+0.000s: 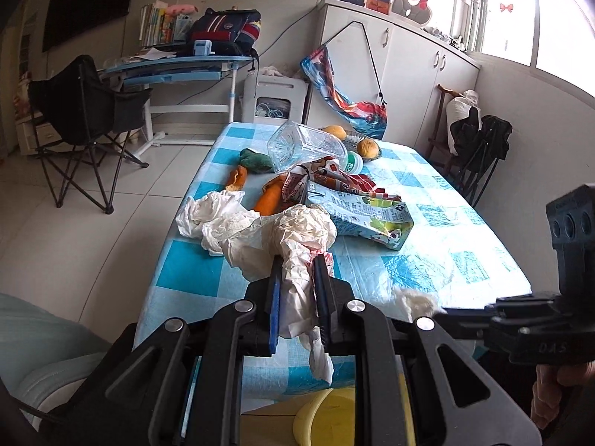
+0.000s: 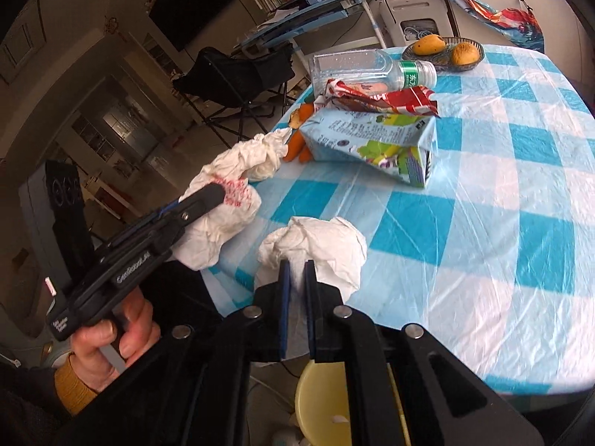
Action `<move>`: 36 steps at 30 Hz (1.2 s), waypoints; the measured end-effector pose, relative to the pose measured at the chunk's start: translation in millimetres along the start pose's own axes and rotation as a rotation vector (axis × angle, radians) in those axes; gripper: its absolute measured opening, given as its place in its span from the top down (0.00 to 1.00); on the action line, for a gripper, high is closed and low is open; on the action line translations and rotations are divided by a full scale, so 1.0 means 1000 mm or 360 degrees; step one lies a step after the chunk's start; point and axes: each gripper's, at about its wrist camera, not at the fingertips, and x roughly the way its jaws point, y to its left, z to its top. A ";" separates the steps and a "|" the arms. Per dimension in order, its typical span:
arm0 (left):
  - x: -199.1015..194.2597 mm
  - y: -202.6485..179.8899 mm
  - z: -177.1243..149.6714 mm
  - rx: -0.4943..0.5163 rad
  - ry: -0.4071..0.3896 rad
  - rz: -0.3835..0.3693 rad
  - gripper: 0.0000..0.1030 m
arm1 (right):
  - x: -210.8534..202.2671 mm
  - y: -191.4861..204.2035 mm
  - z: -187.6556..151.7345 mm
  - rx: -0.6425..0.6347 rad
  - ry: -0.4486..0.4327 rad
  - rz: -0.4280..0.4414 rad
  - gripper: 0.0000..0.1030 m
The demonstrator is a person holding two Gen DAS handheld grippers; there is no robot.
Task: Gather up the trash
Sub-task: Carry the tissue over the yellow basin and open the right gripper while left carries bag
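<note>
Between each clamped tool (image 1: pixel 297 260) (image 2: pixel 295 264), crumpled tissue (image 2: pixel 316 249).

My left gripper (image 1: pixel 297 260) points down and forward, its jaws pinched nearly together on crumpled white plastic. My left hand (image 2: pixel 111 338) wraps its black handle, a mustard cuff at the wrist. My right gripper (image 2: pixel 296 265) is clamped on a white paper wad.

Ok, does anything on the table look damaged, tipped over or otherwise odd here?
Yes. The milk carton lies crushed on its side, and the clear bottle behind it is tipped over. A torn red wrapper rests on the carton. The fruit basket sits normally.
</note>
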 end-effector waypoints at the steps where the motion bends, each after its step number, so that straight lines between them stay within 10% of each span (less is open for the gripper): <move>1: -0.001 0.000 0.000 0.0000 -0.0003 -0.0003 0.85 | 0.002 0.003 -0.005 -0.0009 0.0021 -0.0018 0.92; 13: -0.012 -0.008 -0.005 0.0009 0.0009 -0.0033 0.85 | 0.020 -0.004 -0.072 -0.0009 0.0295 -0.0234 0.88; 15: -0.014 -0.011 -0.008 0.0015 0.0022 -0.0041 0.85 | 0.022 -0.006 -0.076 -0.0013 0.0314 -0.0272 0.75; 27: -0.019 -0.028 -0.032 0.0052 0.0131 -0.0083 0.85 | -0.002 -0.017 -0.066 0.0068 0.0072 -0.0353 0.49; 36: -0.004 -0.055 -0.068 0.0135 0.0363 -0.0150 0.85 | -0.013 -0.029 -0.053 0.0127 -0.0058 -0.0777 0.26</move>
